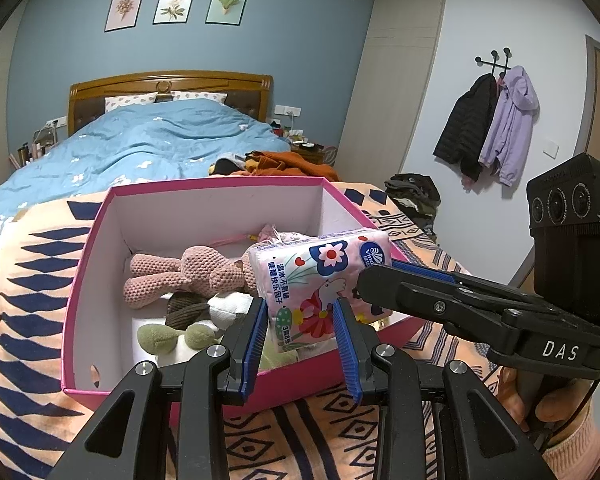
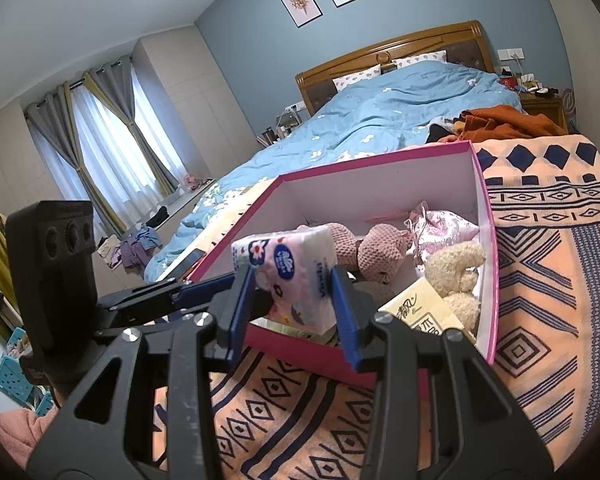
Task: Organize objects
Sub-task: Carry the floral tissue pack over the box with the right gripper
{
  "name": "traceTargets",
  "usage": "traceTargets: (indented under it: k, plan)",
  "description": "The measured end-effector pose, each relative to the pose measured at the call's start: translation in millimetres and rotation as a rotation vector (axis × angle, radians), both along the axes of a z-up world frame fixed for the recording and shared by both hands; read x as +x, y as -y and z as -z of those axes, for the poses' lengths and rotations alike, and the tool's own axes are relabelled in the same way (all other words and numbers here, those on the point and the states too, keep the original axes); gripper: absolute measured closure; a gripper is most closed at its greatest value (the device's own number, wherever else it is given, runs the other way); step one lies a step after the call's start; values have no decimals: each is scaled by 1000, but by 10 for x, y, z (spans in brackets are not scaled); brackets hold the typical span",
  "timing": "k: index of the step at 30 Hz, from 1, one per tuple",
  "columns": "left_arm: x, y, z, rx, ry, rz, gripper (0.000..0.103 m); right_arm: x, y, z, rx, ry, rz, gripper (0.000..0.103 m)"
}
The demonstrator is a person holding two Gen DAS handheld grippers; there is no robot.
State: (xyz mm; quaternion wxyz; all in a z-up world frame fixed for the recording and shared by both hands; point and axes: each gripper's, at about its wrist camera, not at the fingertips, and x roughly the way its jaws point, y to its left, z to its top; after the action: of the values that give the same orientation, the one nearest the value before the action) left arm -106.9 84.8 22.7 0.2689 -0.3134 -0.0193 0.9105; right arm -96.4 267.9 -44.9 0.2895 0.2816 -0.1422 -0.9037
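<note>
Both the left gripper [image 1: 302, 320] and right gripper [image 2: 294, 294] clamp the tissue pack [image 1: 320, 276] above the pink box [image 1: 100, 248]; inside lie a crocheted bear [image 1: 188, 276] and, apparently, other plush toys.

One pink box [image 1: 84, 280], one tissue pack [image 1: 320, 276], three framed prints [image 1: 176, 5], two hanging jackets [image 1: 488, 128]

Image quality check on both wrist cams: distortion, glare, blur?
Left wrist: heavy fisheye bend, dark corner vignette; tissue pack and pink box sharp. Right wrist: same bend; window blown out; pack sharp, no motion blur.
</note>
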Motion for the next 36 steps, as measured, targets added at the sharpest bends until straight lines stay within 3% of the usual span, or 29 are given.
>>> traceTargets:
  k: [36]
  plan:
    - [-160,2,175,-39,51,-18,69,-177,45,161,-28,66,0,61]
